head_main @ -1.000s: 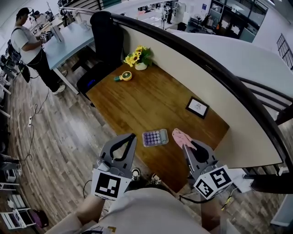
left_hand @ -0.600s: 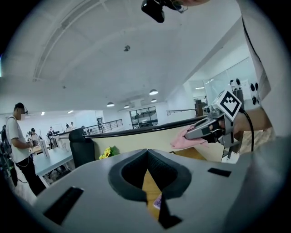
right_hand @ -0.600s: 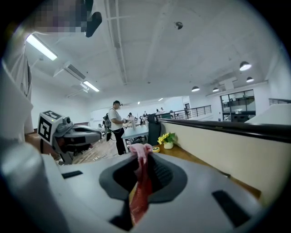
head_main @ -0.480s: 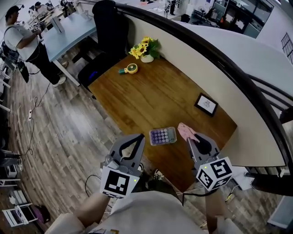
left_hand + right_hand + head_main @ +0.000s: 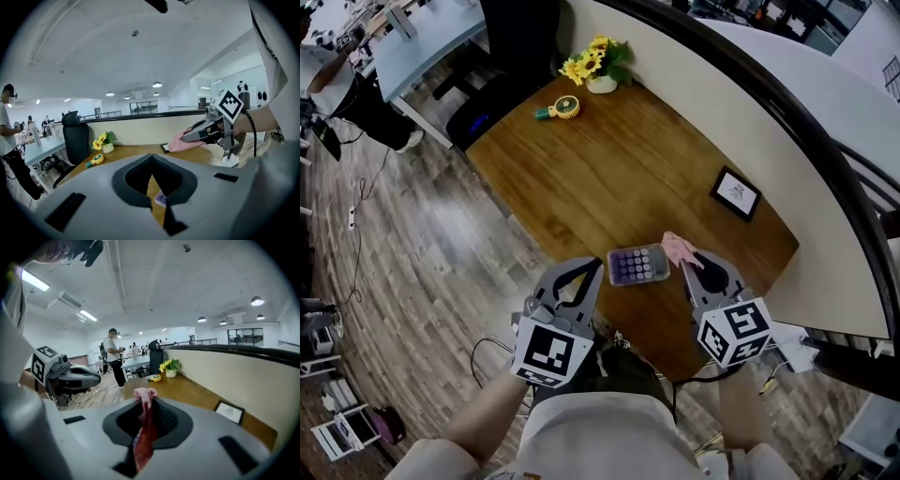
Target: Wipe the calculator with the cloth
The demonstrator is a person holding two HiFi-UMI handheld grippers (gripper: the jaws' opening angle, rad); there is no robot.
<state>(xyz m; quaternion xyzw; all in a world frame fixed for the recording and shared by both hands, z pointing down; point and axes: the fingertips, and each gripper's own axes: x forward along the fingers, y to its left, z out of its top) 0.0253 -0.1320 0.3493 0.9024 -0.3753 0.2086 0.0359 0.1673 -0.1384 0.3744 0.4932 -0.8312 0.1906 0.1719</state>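
Centre of head view: right gripper (image 5: 692, 265) pinching the pink cloth (image 5: 677, 247), now closer to the calculator (image 5: 637, 265), just beside its right edge; left gripper (image 5: 594, 269), jaws pressed together, lower left of it.

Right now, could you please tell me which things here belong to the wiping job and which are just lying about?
For the job:
calculator
cloth, clamped in the right gripper
left gripper, shut and empty

Lying about:
flowers
yellow gadget
frame
chair
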